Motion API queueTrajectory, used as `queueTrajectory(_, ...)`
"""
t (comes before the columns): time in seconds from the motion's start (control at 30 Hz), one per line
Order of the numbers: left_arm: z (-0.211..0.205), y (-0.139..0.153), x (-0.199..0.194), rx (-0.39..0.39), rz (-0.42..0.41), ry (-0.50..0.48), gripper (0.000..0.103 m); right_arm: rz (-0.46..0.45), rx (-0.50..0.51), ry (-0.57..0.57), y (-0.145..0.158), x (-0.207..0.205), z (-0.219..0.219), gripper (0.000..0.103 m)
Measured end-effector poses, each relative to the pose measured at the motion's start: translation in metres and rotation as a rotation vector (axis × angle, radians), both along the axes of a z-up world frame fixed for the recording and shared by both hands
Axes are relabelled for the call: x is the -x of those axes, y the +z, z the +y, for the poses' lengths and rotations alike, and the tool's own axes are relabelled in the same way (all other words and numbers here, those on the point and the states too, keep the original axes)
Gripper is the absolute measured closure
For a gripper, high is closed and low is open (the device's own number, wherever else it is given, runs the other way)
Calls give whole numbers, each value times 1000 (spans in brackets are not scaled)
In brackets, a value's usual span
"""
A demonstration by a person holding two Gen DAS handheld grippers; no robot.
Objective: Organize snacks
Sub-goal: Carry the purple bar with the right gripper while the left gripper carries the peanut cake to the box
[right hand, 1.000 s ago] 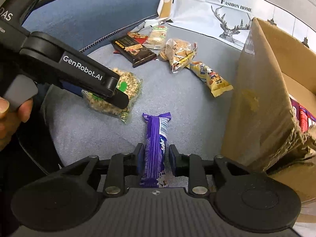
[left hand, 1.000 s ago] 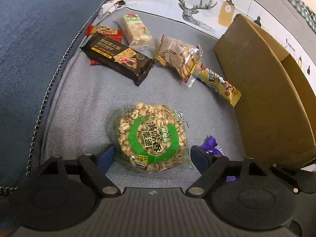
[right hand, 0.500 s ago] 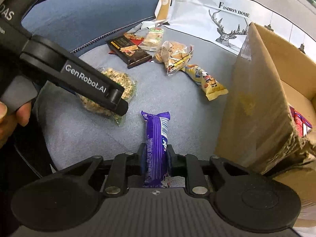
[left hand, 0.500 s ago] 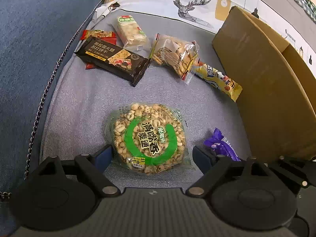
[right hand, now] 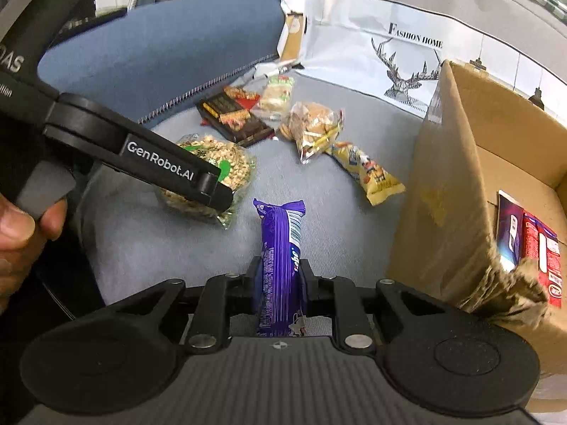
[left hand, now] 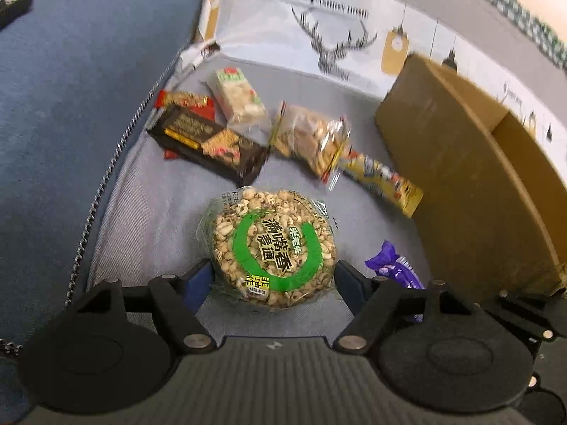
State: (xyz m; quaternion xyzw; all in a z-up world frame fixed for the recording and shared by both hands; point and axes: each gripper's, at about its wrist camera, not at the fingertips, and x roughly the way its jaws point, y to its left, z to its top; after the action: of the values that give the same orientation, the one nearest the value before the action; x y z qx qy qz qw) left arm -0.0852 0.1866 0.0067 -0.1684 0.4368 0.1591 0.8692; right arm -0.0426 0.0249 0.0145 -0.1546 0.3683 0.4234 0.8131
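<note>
Clamping a purple bar [right hand: 280,258] in the right gripper [right hand: 280,276], left gripper [left hand: 273,279] marked "GenRobot.AI" closing around a round puffed-grain pack [left hand: 274,248], pillow [right hand: 407,56] reading "FASHION HOME"

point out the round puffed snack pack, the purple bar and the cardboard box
round puffed snack pack [left hand: 274,248], left wrist view, green ring label
purple bar [right hand: 281,248], right wrist view, mid wrapper
cardboard box [right hand: 446,191], right wrist view, near outer wall

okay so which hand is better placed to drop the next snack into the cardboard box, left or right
Right. The right gripper is already shut on the purple bar, with the cardboard box close beside it. The left gripper is closing around the round puffed-grain cake, farther from the box.
</note>
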Motion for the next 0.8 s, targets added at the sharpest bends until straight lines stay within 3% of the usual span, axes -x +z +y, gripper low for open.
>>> queueTrajectory(0.27,3,11,9,6,-91,35,24,5,-90,-3,15,-2,-3,82)
queueTrajectory(0.8,1,20,19,-23,-166,50,24,-13,-221,-20,35,-12,-14,82)
